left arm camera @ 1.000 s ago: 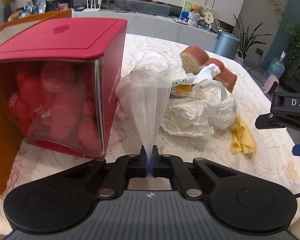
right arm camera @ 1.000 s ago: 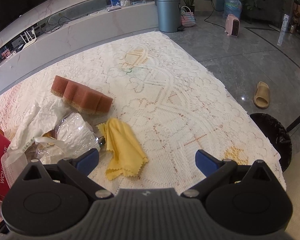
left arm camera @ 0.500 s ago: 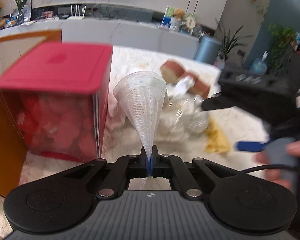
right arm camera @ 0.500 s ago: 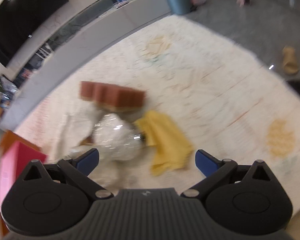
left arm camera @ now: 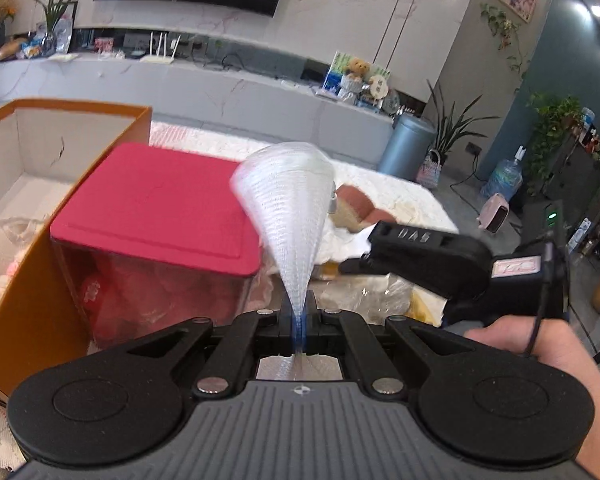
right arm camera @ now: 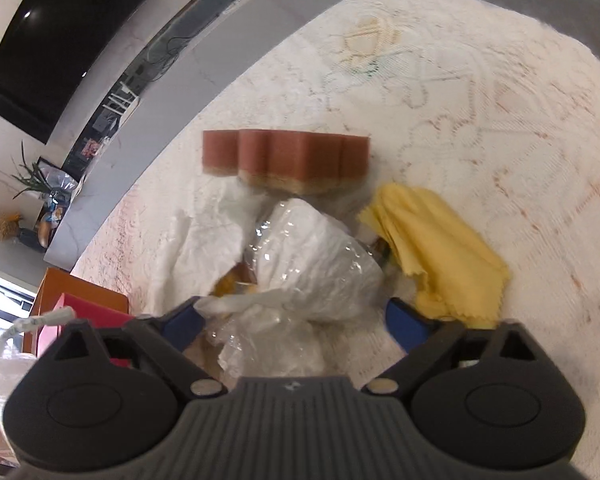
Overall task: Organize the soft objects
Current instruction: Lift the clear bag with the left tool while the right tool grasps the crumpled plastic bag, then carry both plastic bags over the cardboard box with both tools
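While the left gripper [left arm camera: 299,322] stays clamped on the narrow end of a white mesh cone-shaped foam net [left arm camera: 288,216], it has lifted since a second ago: the red-lidded clear plastic box [left arm camera: 160,204], which then filled the left of that view side-on, now sits lower at centre left and shows its lid from above, and the open orange cardboard box [left arm camera: 28,264] behind it shows its pale inside at the upper left. That suggests the net is being carried toward the cardboard box, though it is not yet over it. The right gripper [right arm camera: 292,316] has changed more: it was held back above the lace tablecloth [right arm camera: 480,92] and has now dropped in close, its blue-tipped fingers [right arm camera: 182,322] spread wide on either side of a crumpled clear plastic bag with white stuffing [right arm camera: 312,256] at lower centre of its view, not yet closed on it. A brown scalloped sponge [right arm camera: 288,160] lies just beyond the bag, and a yellow zigzag-edged cloth [right arm camera: 440,248] rests beside it to the right. Most soft items are still out on the table, so the sorting looks early; a grasp on the bag seems next.
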`<state>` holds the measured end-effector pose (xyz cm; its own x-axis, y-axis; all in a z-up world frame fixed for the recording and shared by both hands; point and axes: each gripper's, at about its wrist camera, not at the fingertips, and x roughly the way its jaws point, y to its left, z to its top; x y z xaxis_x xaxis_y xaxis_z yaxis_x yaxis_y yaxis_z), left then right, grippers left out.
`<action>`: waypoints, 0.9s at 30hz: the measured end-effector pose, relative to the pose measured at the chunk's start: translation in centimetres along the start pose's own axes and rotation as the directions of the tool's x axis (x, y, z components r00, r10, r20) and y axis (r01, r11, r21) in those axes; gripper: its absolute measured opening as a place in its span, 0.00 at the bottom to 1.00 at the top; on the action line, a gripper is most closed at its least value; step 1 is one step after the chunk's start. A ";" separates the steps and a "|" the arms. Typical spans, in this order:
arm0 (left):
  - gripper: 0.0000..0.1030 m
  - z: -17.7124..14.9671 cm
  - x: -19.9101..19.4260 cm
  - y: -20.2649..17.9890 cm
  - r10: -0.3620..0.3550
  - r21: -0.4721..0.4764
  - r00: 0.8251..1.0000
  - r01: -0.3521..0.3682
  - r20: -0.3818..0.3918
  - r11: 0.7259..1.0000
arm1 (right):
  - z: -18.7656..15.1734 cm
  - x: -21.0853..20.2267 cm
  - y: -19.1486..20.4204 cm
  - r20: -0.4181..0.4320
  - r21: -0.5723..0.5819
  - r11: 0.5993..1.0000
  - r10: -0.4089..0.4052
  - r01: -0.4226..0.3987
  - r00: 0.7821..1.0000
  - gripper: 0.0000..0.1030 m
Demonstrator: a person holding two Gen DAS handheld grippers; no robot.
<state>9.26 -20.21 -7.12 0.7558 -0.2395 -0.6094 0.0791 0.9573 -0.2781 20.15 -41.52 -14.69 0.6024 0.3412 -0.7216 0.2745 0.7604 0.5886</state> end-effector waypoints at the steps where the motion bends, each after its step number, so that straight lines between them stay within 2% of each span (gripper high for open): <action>1: 0.03 0.0 0.1 0.3 0.003 -0.004 1.000 -0.003 -0.010 1.000 | -0.1 0.0 0.1 0.004 -0.008 1.000 0.003 -0.003 1.000 0.79; 5: 0.02 0.1 0.0 0.5 0.013 0.004 1.000 -0.013 -0.013 1.000 | -0.3 -0.2 1.4 0.012 -0.129 0.991 -0.045 0.046 0.999 0.67; 8: 0.02 0.1 -0.1 0.5 0.023 0.006 1.000 -0.022 -0.008 1.000 | -0.5 -1.8 1.7 0.046 -0.211 0.973 -0.087 0.095 0.995 0.58; 10: 0.02 -0.1 -0.2 0.6 0.026 0.002 1.000 -0.026 0.001 1.000 | -0.9 -3.5 2.1 0.078 -0.280 0.950 -0.118 0.135 0.990 0.58; 12: 0.02 -0.3 -0.2 0.7 0.025 -0.005 1.000 -0.025 0.008 1.000 | -1.6 -5.1 2.4 0.112 -0.356 0.916 -0.153 0.184 0.982 0.58; 14: 0.02 -0.4 -0.2 0.8 0.029 -0.008 1.000 -0.028 0.009 1.000 | -2.1 -5.9 1.8 0.085 -0.390 0.903 -0.157 0.178 0.984 0.58; 16: 0.02 -0.5 -0.2 0.6 0.031 -0.001 0.999 -0.031 0.007 1.000 | -2.2 -5.9 0.9 0.055 -0.383 0.911 -0.141 0.151 0.989 0.59; 19: 0.02 -0.6 -0.2 0.2 0.032 0.015 0.999 -0.032 0.004 0.999 | -1.8 -5.5 0.0 0.055 -0.330 0.928 -0.164 0.173 0.985 0.67; 22: 0.02 -0.6 0.0 -0.1 0.036 0.026 0.999 -0.035 -0.003 0.999 | -1.6 -5.3 0.1 0.055 -0.318 0.936 -0.140 0.150 0.989 0.70; 27: 0.02 -0.8 0.3 -0.1 0.038 0.032 0.999 -0.038 -0.011 0.999 | -1.8 -4.1 0.6 0.040 -0.342 0.922 -0.179 0.181 0.983 0.75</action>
<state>8.95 -20.55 -7.84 0.7513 -0.2042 -0.6276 0.0707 0.9704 -0.2311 16.44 -41.48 -12.04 0.5731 0.1775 -0.8000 0.1061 0.9520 0.2871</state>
